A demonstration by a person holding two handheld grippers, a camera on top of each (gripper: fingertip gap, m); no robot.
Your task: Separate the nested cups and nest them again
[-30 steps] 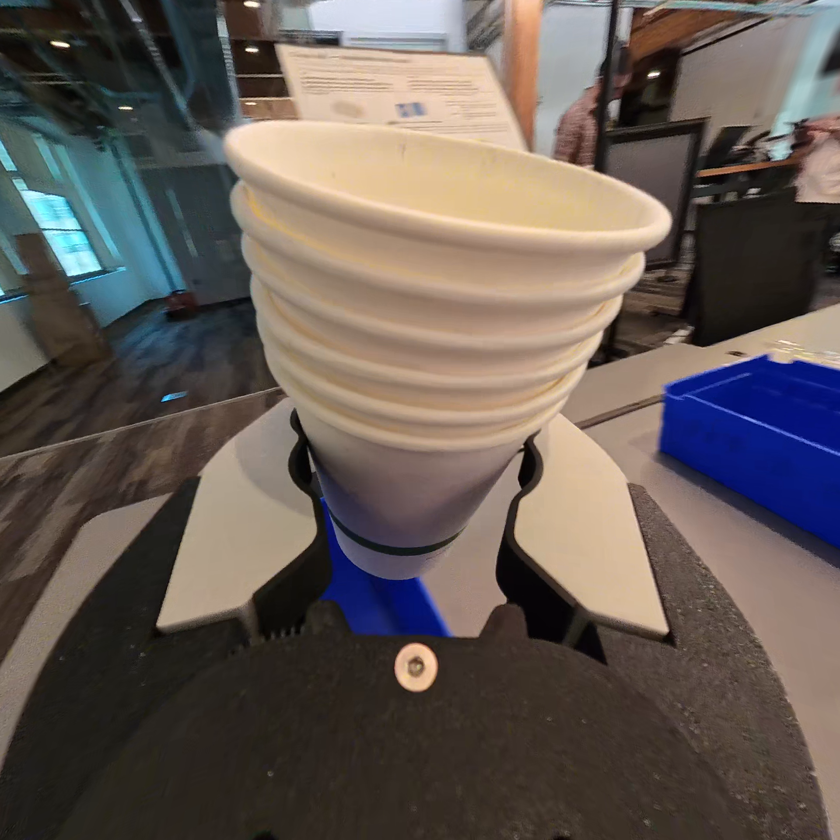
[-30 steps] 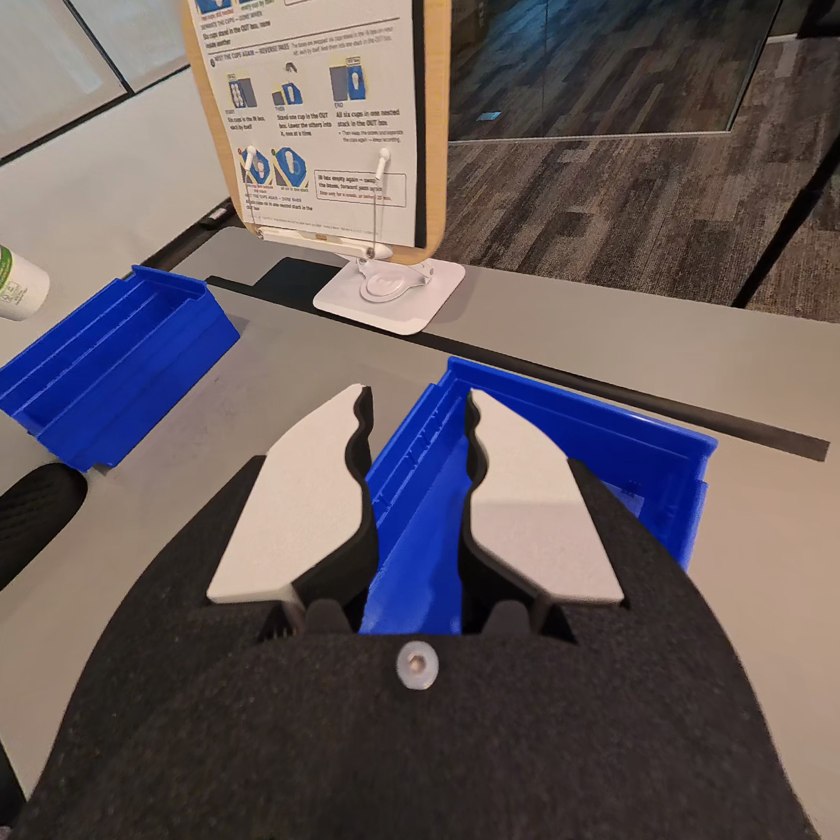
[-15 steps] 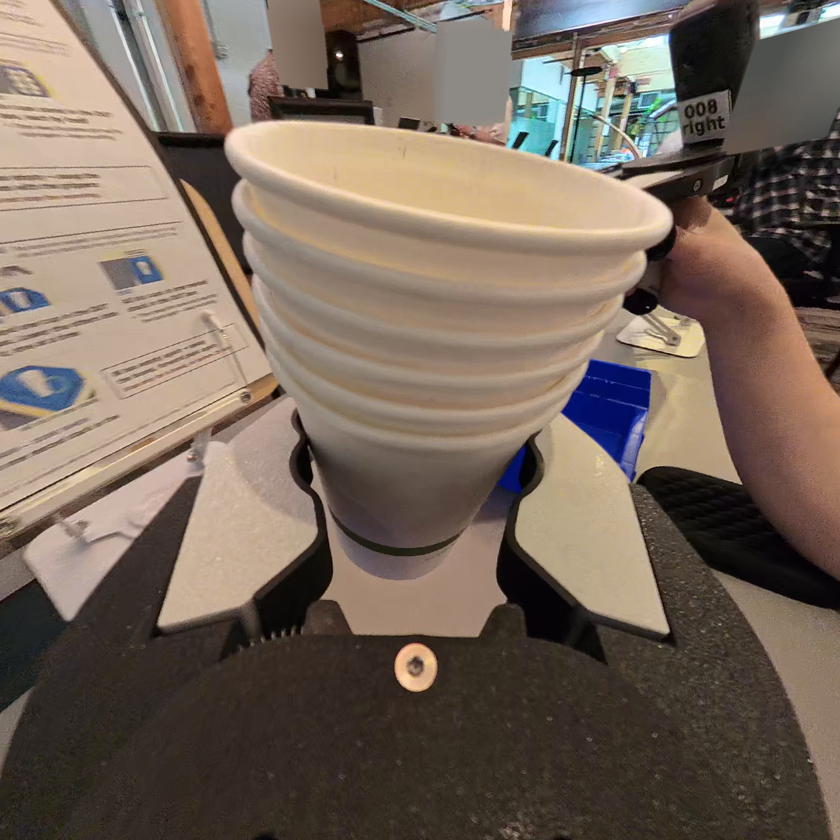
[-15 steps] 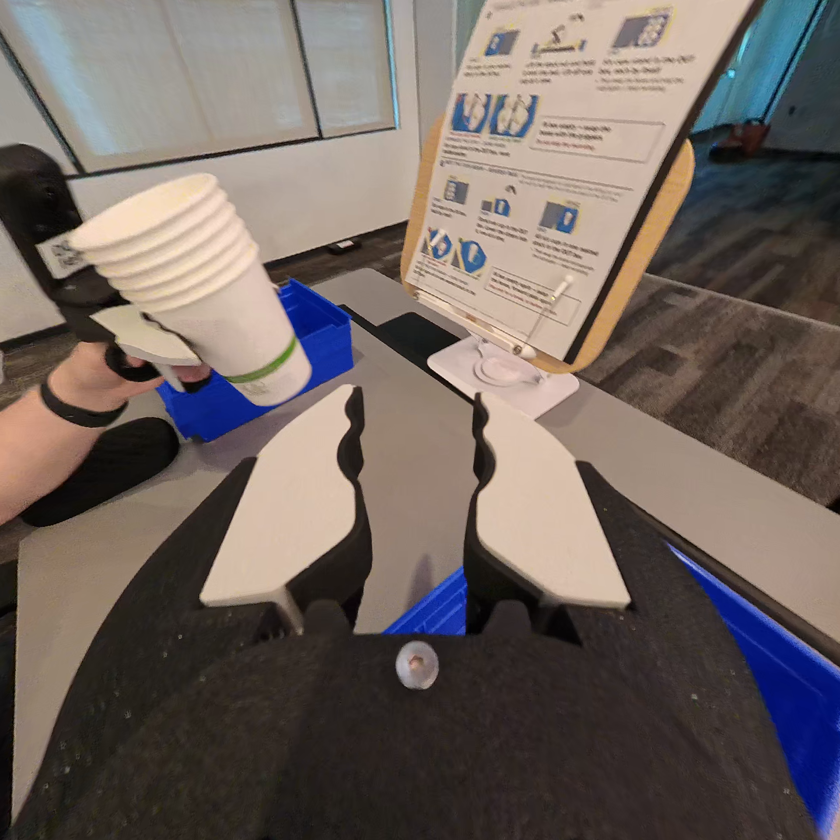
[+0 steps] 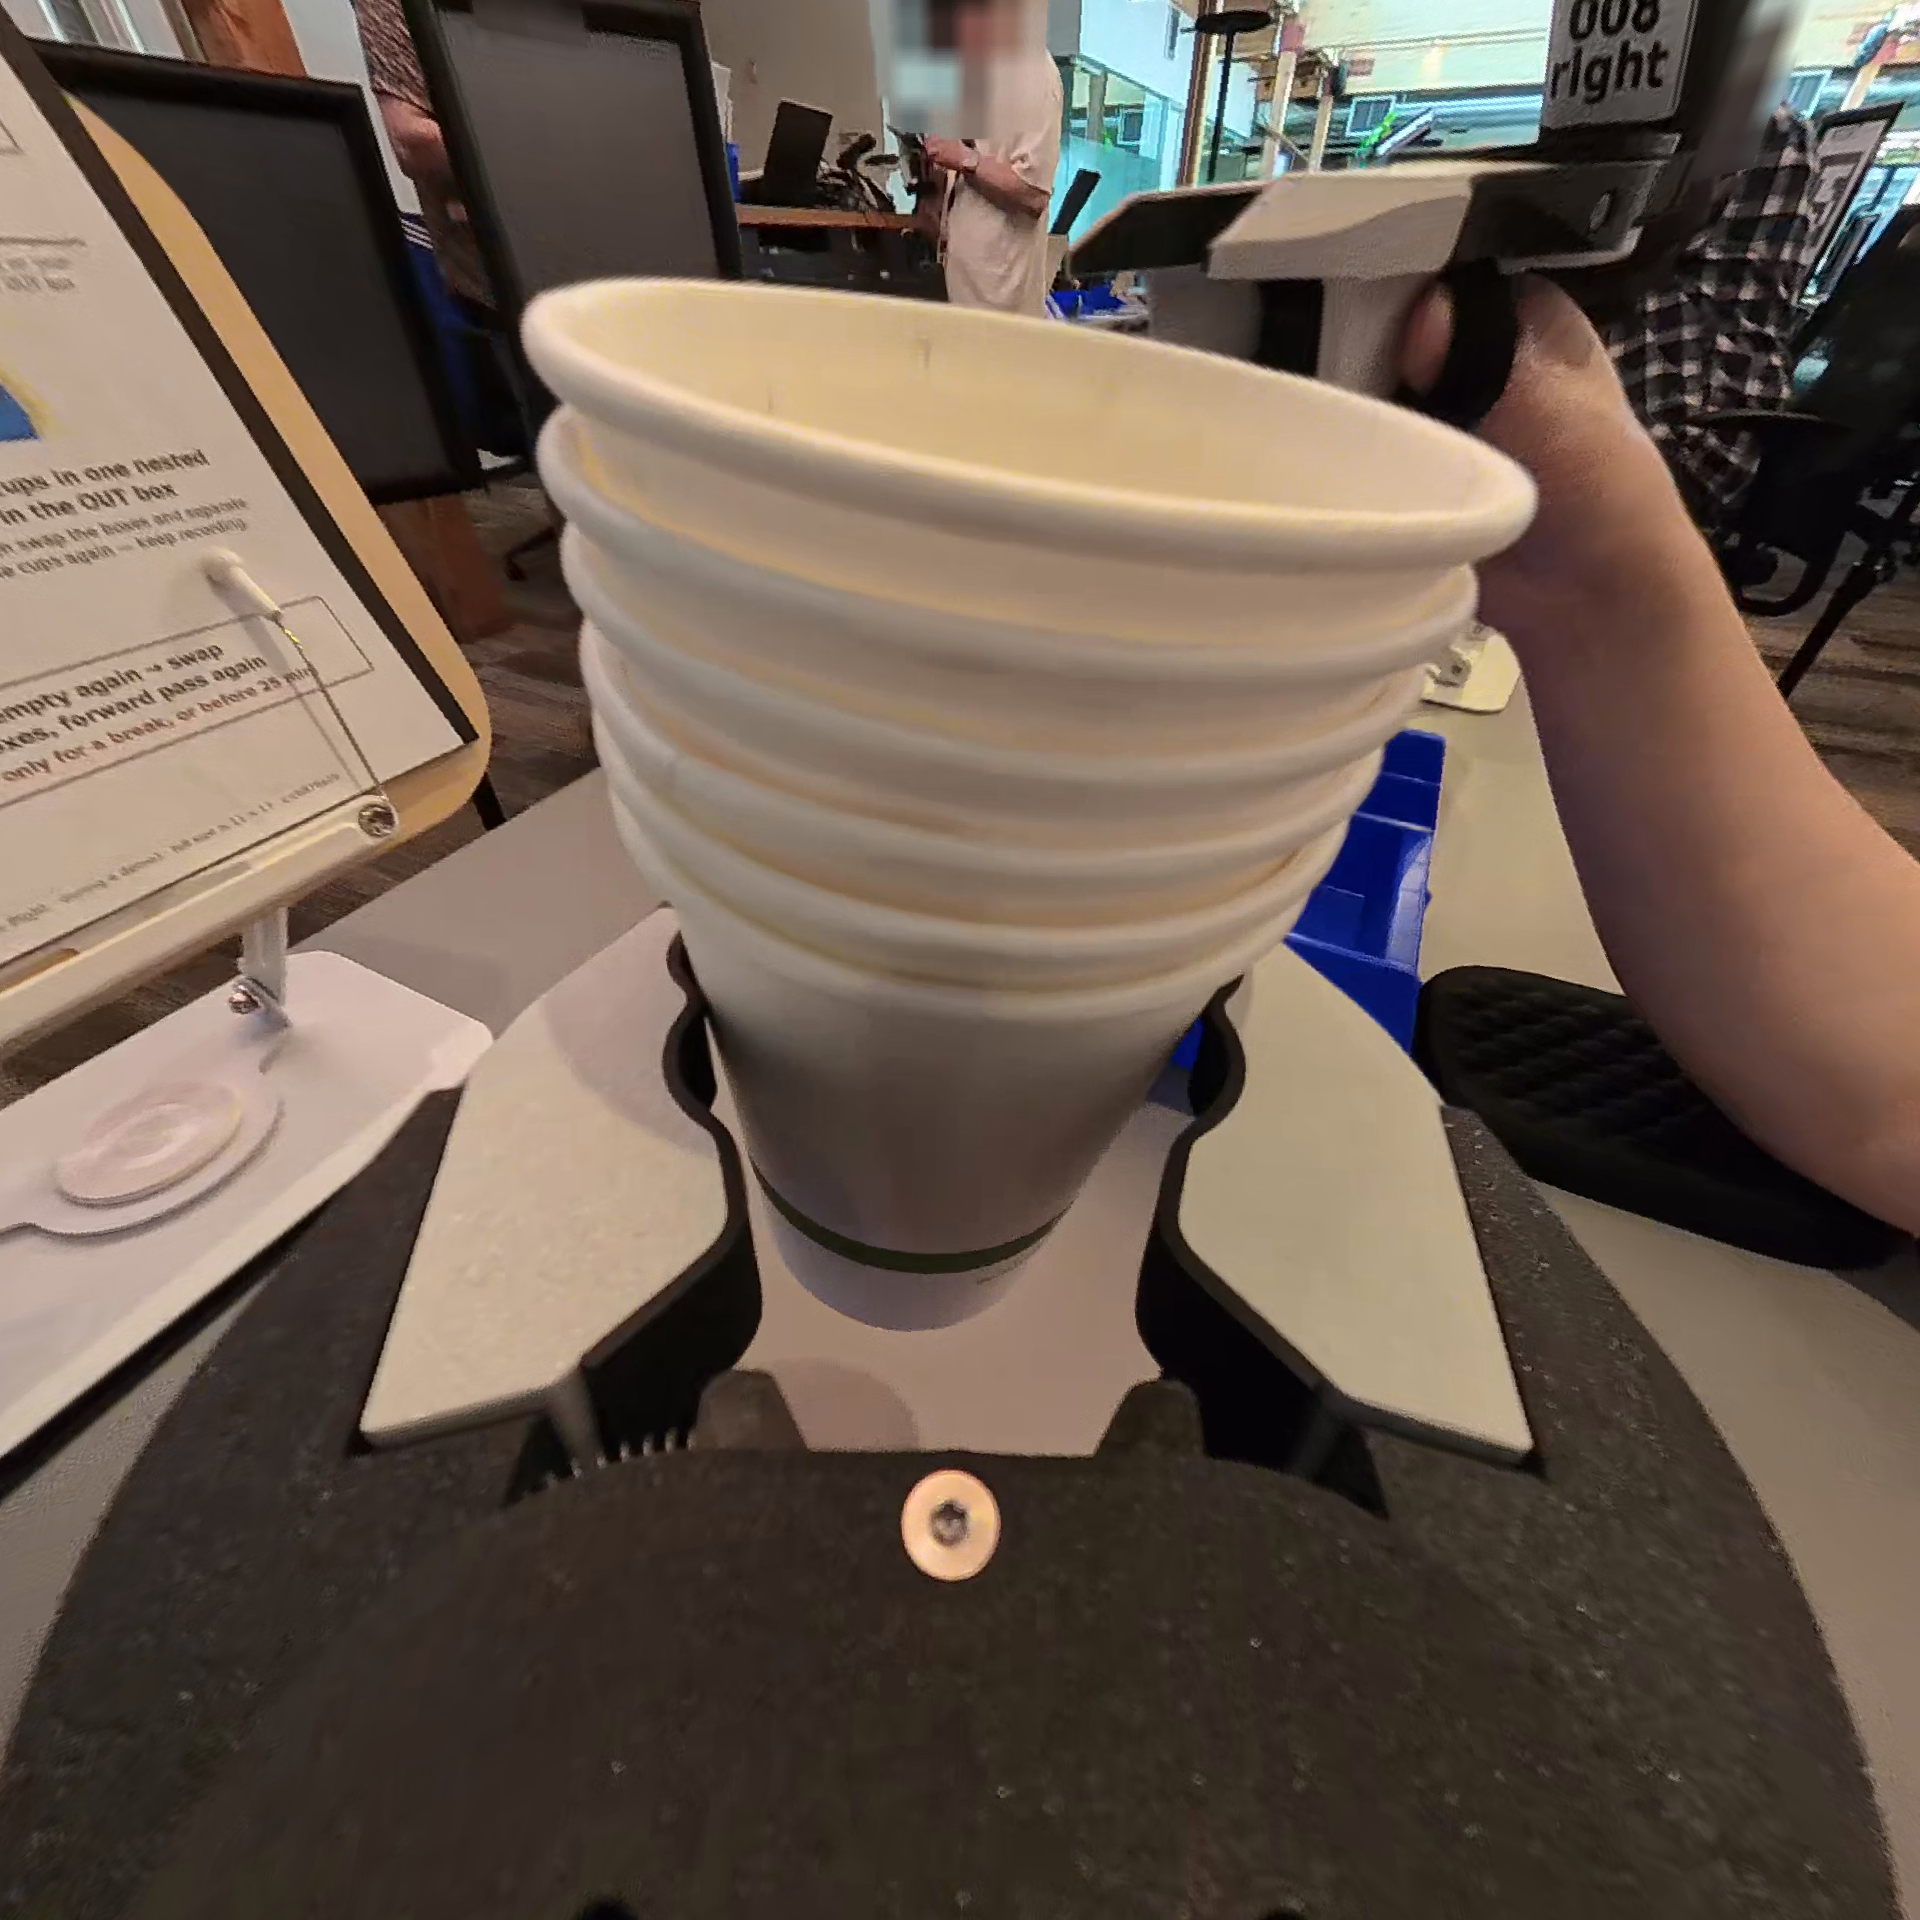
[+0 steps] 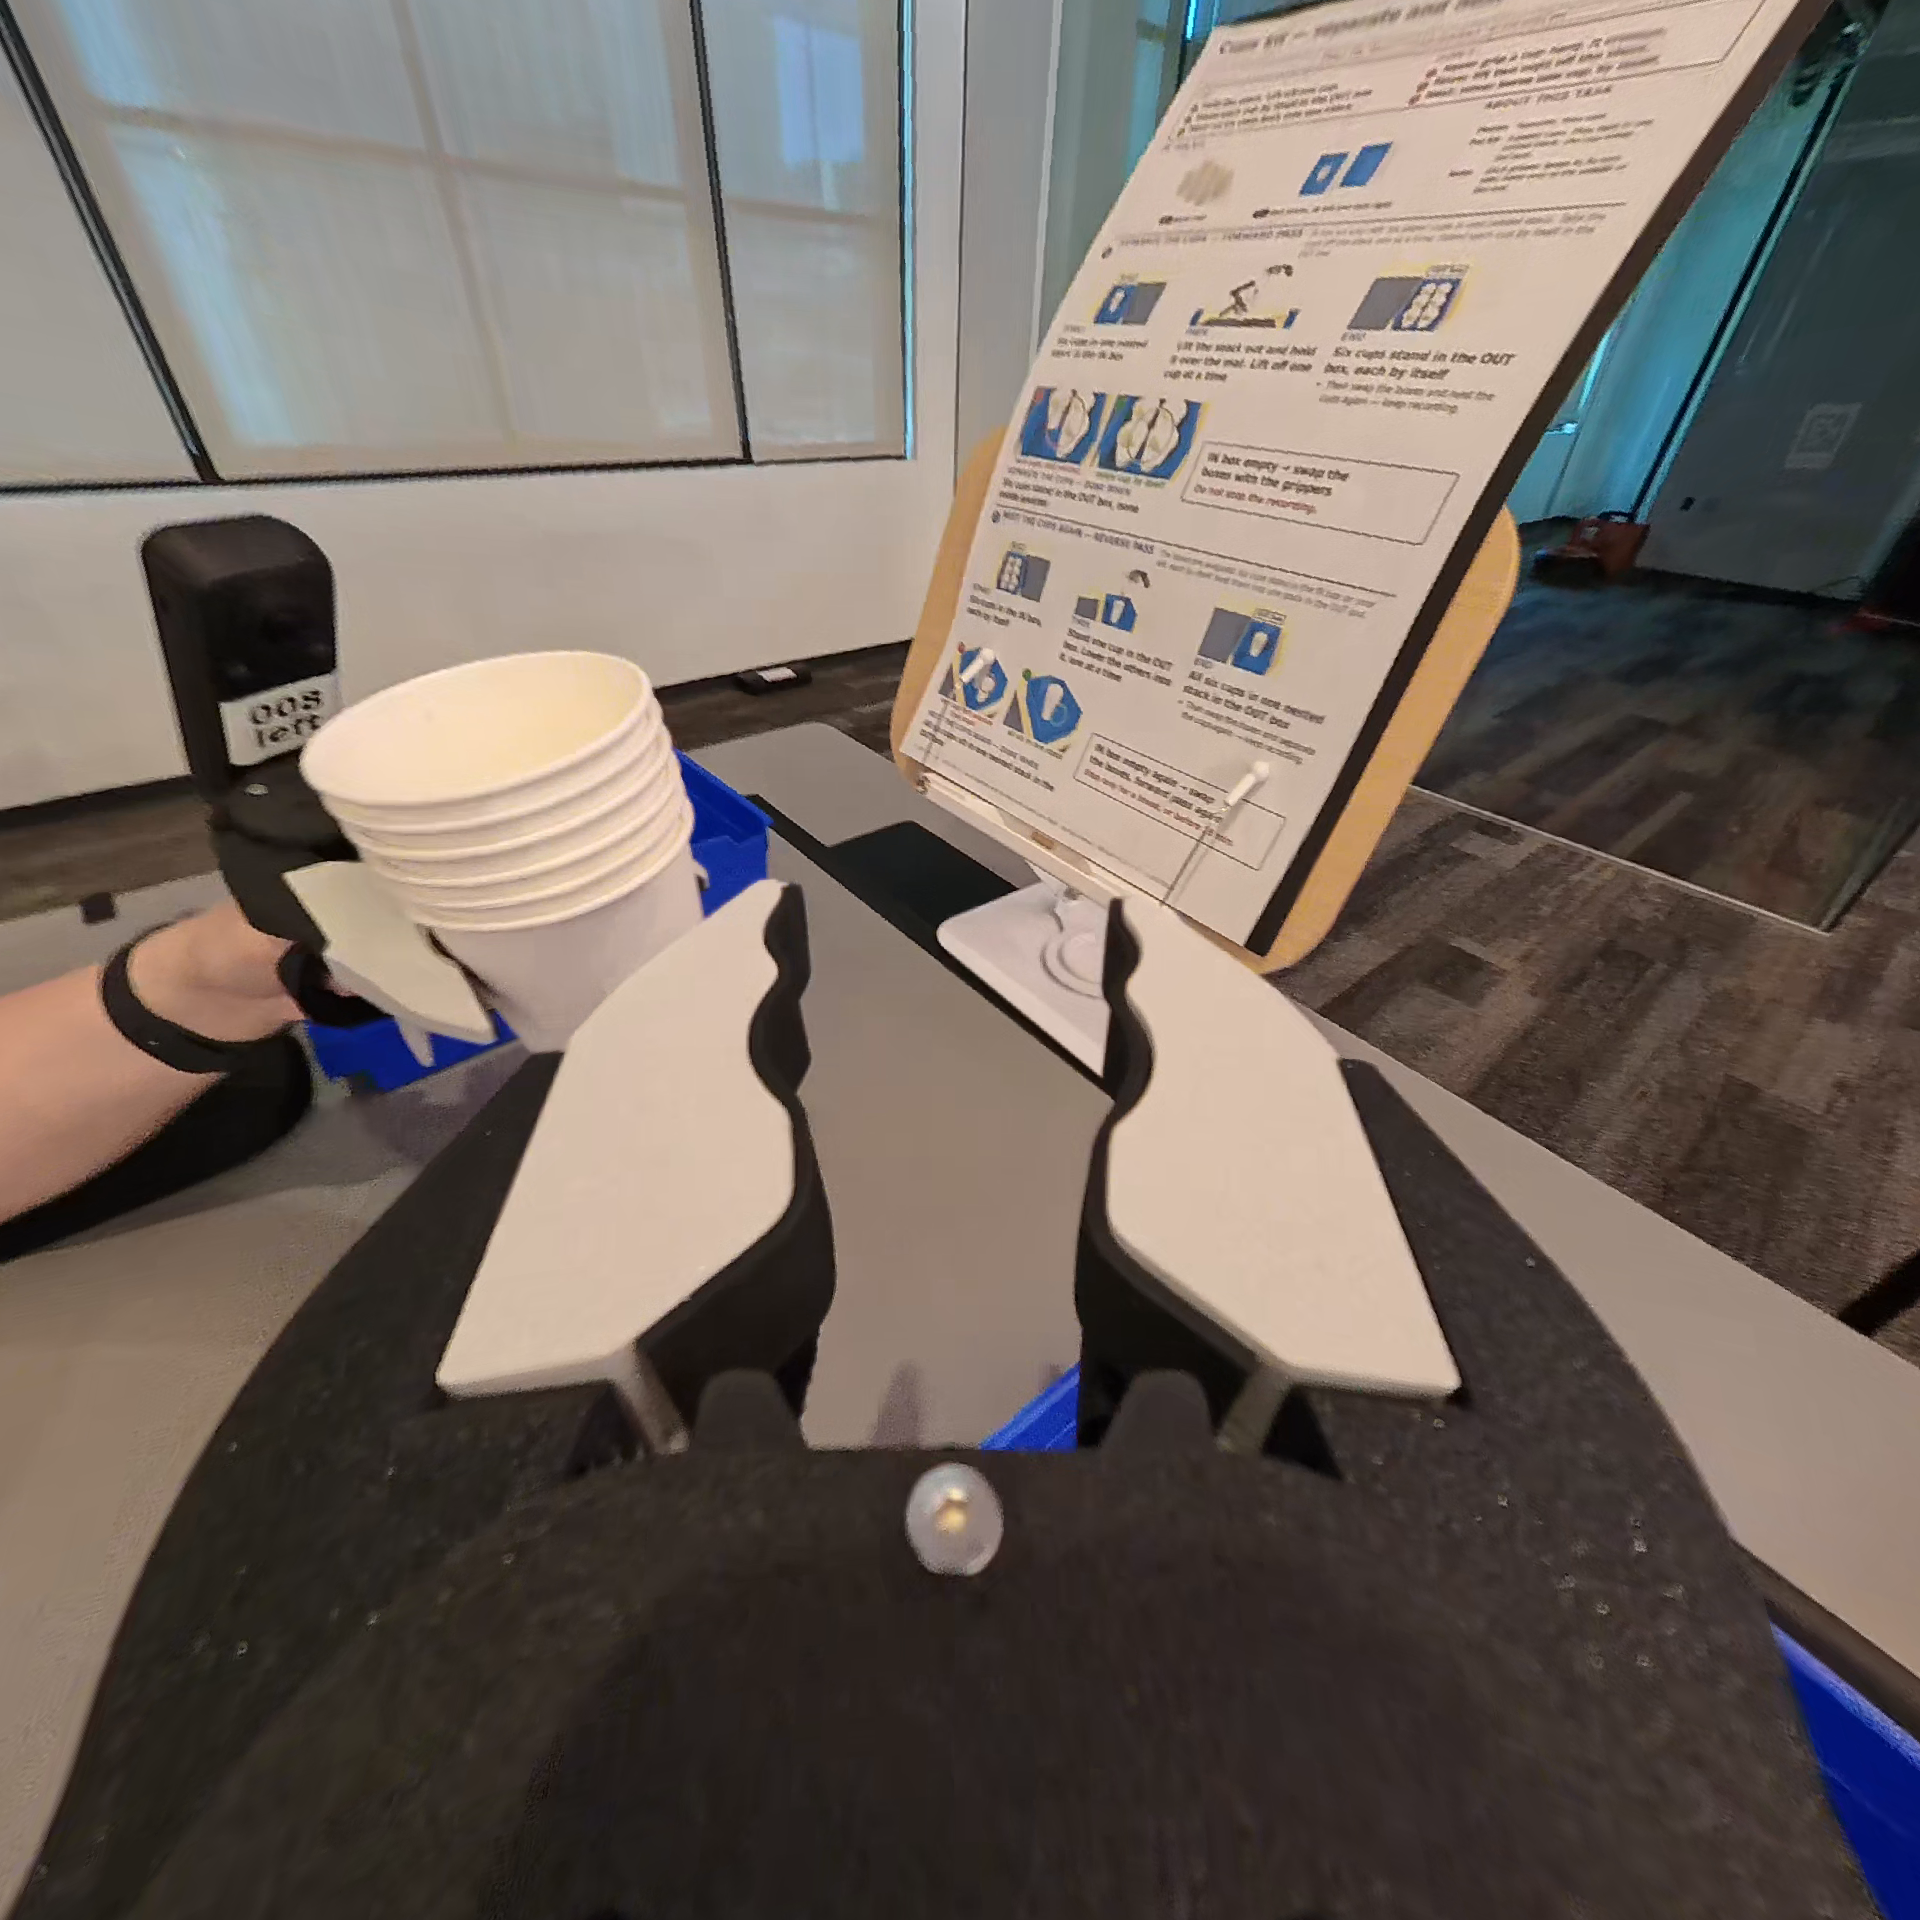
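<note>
L gripper (image 5: 956,1049) clamped on cup stack (image 5: 977,748), mouths up, axis near-vertical; R gripper (image 6: 951,935) agape, empty.

instruction board (image 5: 156,623) cut off left, blue bin (image 5: 1371,883) behind cups (image 5: 977,727)

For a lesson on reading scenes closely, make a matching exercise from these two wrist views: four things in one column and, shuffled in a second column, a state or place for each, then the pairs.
Things
1. left gripper
2. right gripper
3. stack of paper cups
4. instruction board

States or places
A. tilted back on a white stand
B. open, nothing between its fingers
C. held above the table, rims up
D. shut on the lowest cup

Pairs: 1-D, 2-B, 3-C, 4-A
</note>
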